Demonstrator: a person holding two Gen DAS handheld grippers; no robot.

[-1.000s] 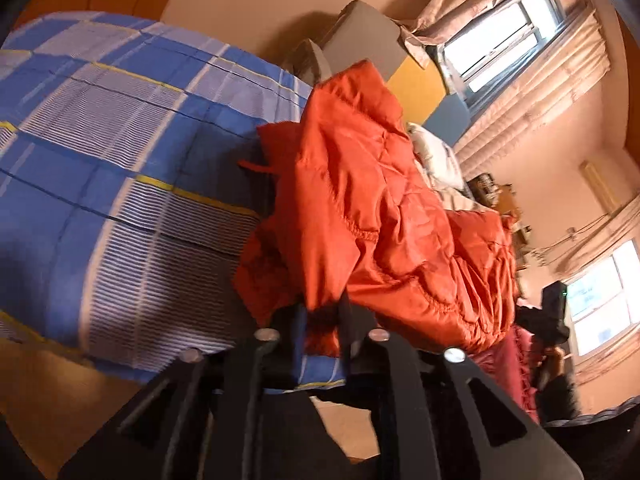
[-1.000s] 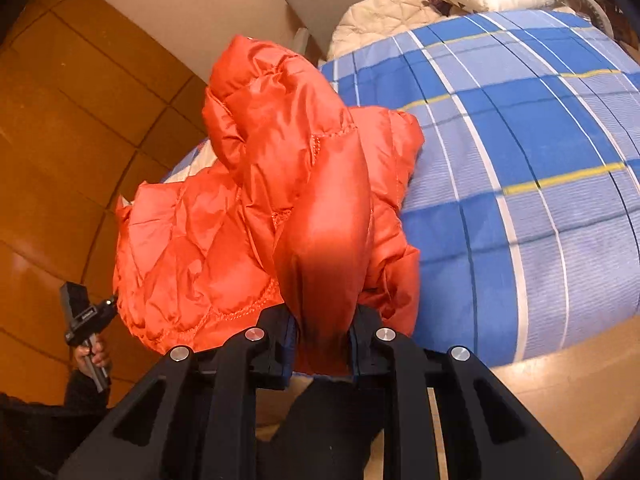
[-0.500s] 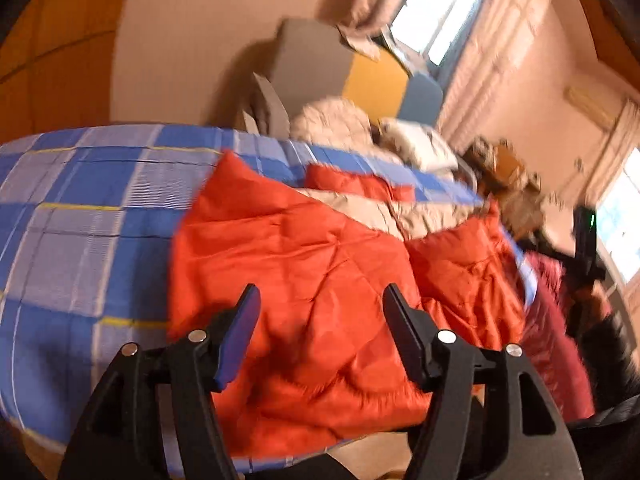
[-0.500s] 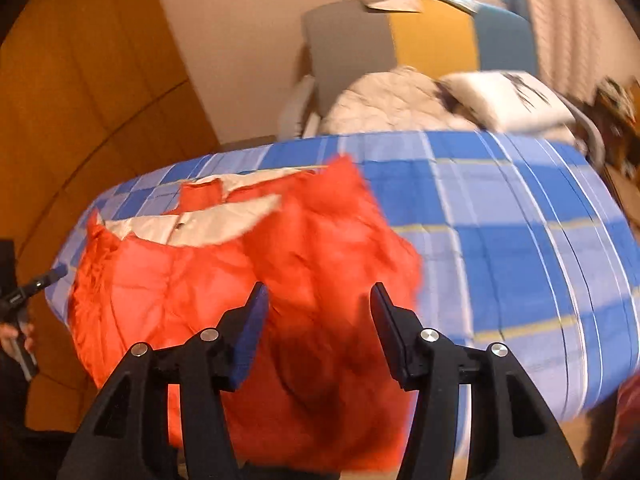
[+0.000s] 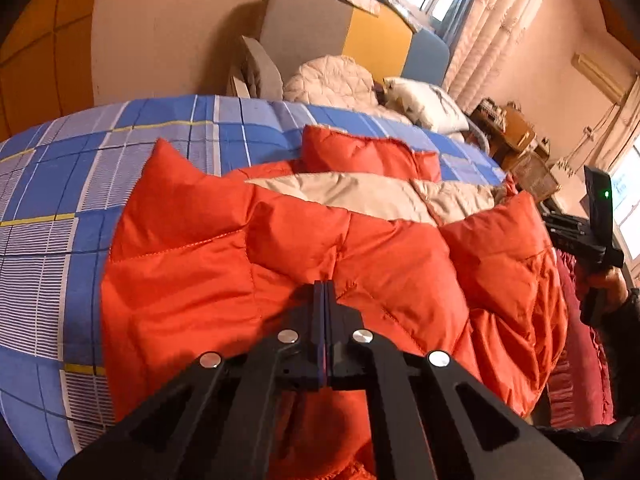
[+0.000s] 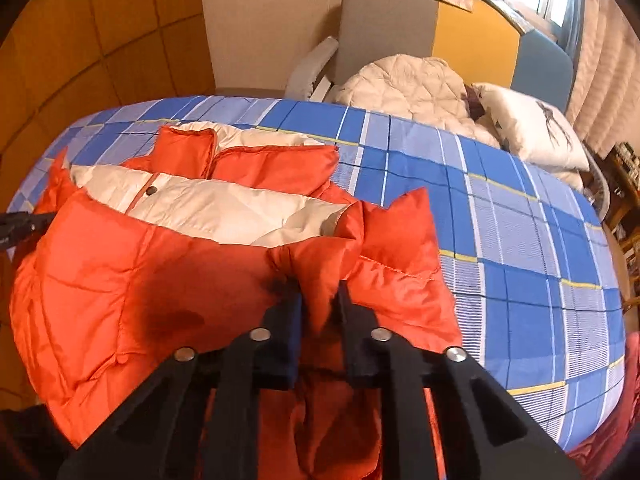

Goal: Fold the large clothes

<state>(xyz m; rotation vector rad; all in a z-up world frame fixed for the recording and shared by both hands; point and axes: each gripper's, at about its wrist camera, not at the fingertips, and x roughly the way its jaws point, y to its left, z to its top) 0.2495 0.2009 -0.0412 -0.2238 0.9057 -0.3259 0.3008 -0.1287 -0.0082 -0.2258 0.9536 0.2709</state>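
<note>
Both wrist cameras are looking steeply down from close above the jacket [image 5: 280, 264] [image 6: 168, 280], sharing the bed [image 5: 60, 184] [image 6: 520, 240] and the headboard [image 5: 376, 36] [image 6: 472, 40].

The right gripper [image 6: 319, 300] had just been closing and pinched a fold of the orange puffer jacket [image 6: 168, 276]. The jacket lay spread, cream lining [image 6: 224, 208] exposed, on the blue plaid bedsheet [image 6: 520, 240].
</note>
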